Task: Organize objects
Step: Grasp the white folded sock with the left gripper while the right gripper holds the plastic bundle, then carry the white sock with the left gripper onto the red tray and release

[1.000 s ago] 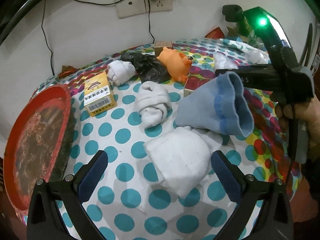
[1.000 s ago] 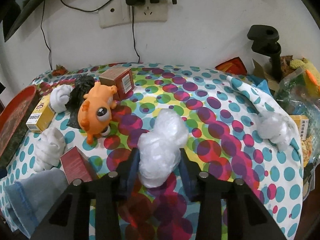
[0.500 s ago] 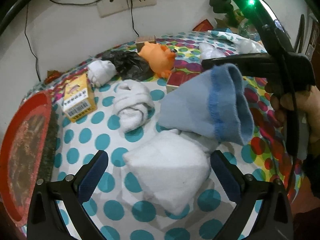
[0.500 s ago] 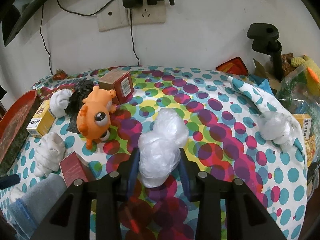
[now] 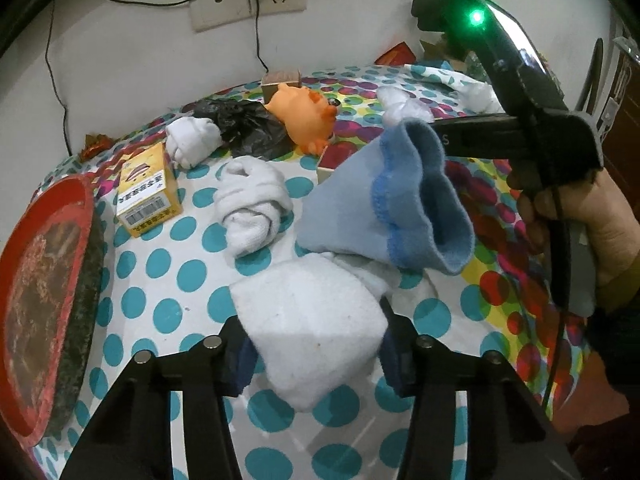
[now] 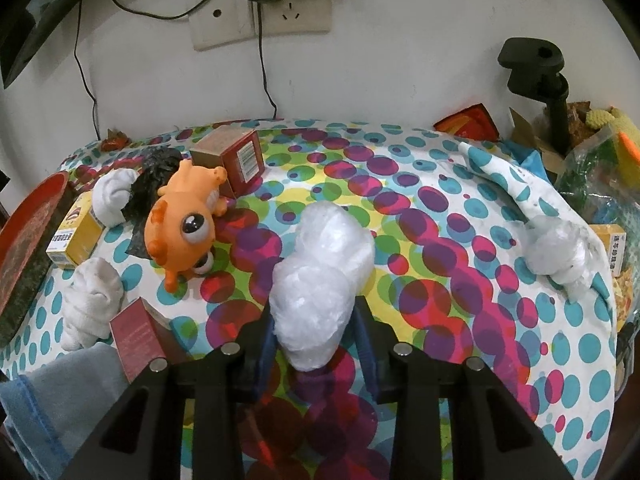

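My left gripper is shut on the white toe of a white and light-blue sock lying on the dotted tablecloth; its blue cuff stands open behind. My right gripper is shut on a crumpled clear plastic bag held over the cloth. The right gripper's body also shows in the left wrist view, beyond the sock, with a hand on it. A rolled white sock and another lie further back.
A red round tray sits at the left edge. A yellow box, black bag, orange toy, two red-brown boxes and a second plastic wad lie on the table. Clutter stands at the far right.
My left gripper has moved forward and closed from wide open onto the sock's white toe. My right gripper keeps hold of the plastic bag and has barely moved.
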Demonstrator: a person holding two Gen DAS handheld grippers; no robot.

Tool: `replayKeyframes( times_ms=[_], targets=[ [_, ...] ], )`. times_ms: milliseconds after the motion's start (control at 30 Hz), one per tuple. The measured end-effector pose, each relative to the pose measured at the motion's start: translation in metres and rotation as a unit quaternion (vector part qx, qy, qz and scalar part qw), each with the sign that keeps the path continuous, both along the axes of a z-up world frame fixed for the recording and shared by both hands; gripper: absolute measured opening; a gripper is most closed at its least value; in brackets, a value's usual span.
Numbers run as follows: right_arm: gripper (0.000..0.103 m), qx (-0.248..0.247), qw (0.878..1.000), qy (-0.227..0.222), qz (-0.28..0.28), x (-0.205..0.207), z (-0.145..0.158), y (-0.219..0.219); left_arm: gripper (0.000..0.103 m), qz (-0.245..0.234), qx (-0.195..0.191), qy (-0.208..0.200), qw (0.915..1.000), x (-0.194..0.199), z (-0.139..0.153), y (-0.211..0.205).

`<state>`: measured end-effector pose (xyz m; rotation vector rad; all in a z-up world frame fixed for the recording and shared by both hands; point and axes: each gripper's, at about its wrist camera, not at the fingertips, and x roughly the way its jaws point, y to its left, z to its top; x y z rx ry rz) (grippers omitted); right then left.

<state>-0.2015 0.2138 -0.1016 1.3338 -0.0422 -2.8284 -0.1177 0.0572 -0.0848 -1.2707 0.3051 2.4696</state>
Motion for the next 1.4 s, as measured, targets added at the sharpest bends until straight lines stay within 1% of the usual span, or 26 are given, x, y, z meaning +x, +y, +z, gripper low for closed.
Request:
replayKeyframes(
  times_ms=[167, 200, 233, 367, 533, 700, 833, 967, 1067, 1200, 1267, 1400],
  targets=[
    [0.033, 0.001, 1.0, 0.003, -0.004, 0.001, 0.001, 0.001, 0.046, 0.0, 0.001, 0.005, 1.0, 0.007, 0.008, -0.007],
    [0.032, 0.001, 1.0, 0.005, -0.005, 0.001, 0.001, 0.001, 0.045, 0.002, 0.0, 0.009, 1.0, 0.009, 0.011, -0.009],
    [0.028, 0.001, 1.0, 0.006, -0.005, 0.002, 0.002, 0.001, 0.045, 0.003, -0.001, 0.011, 0.9999, 0.011, 0.013, -0.011],
    [0.027, 0.005, 1.0, 0.014, -0.009, 0.004, 0.004, 0.001, 0.045, 0.016, 0.003, 0.015, 0.9998, 0.015, 0.023, -0.024],
    [0.027, 0.012, 1.0, 0.022, -0.019, 0.006, 0.006, 0.002, 0.046, 0.049, -0.004, 0.03, 0.9983, 0.014, 0.035, -0.053],
    [0.027, 0.017, 0.999, 0.023, -0.029, 0.006, 0.007, 0.004, 0.046, 0.102, -0.015, 0.038, 0.9939, 0.007, 0.044, -0.099],
    [0.027, 0.02, 0.999, 0.026, -0.038, 0.007, 0.008, 0.006, 0.046, 0.152, -0.026, 0.042, 0.9871, 0.001, 0.049, -0.141],
    [0.027, 0.023, 0.999, 0.02, -0.042, 0.005, 0.007, 0.007, 0.046, 0.205, -0.033, 0.039, 0.9774, -0.005, 0.052, -0.186],
    [0.027, 0.025, 0.999, 0.018, -0.044, 0.005, 0.006, 0.007, 0.046, 0.243, -0.042, 0.037, 0.9685, -0.009, 0.05, -0.221],
    [0.027, 0.031, 0.998, 0.015, -0.046, 0.004, 0.005, 0.006, 0.046, 0.281, -0.053, 0.03, 0.9577, -0.015, 0.045, -0.256],
    [0.027, 0.033, 0.998, 0.014, -0.046, 0.004, 0.005, 0.006, 0.046, 0.305, -0.057, 0.028, 0.9503, -0.019, 0.042, -0.275],
    [0.027, 0.036, 0.998, 0.012, -0.048, 0.003, 0.005, 0.005, 0.046, 0.334, -0.07, 0.022, 0.9396, -0.024, 0.035, -0.302]
  ],
)
